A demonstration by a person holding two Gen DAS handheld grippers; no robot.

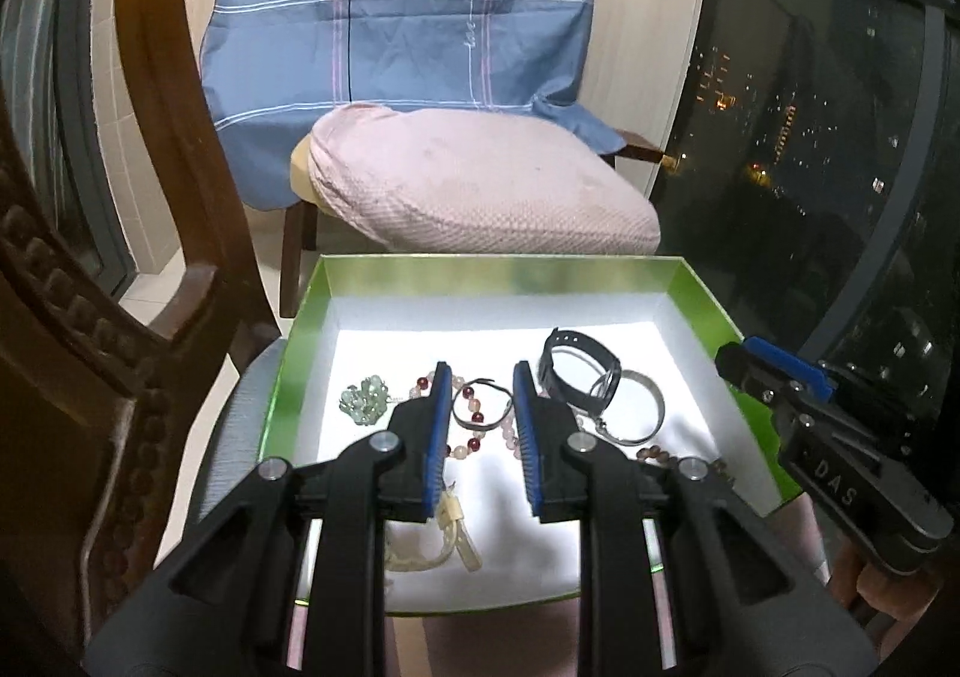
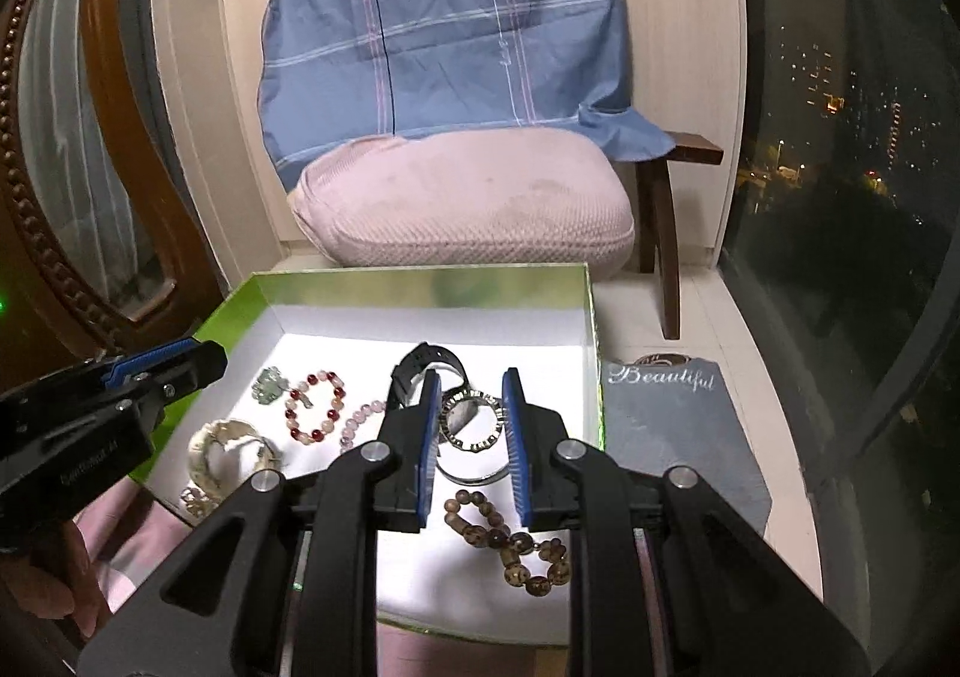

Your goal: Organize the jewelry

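a shallow green cardboard box with a white floor holds the jewelry: a red and pink beaded bracelet at its left, a black strap watch toward its back, a brown beaded bracelet at its front. above the box, the left gripper and right gripper hover with jaws slightly apart, holding nothing.

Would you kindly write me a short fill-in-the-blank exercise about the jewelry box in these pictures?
1. The jewelry lies in a box whose outer walls are ____.
2. The black watch lies at the box's ____ end, toward the chair.
3. The slate beside the box reads "____".
4. Neither the left gripper nor the right gripper holds ____.

Missing words: green; far; Beautiful; anything
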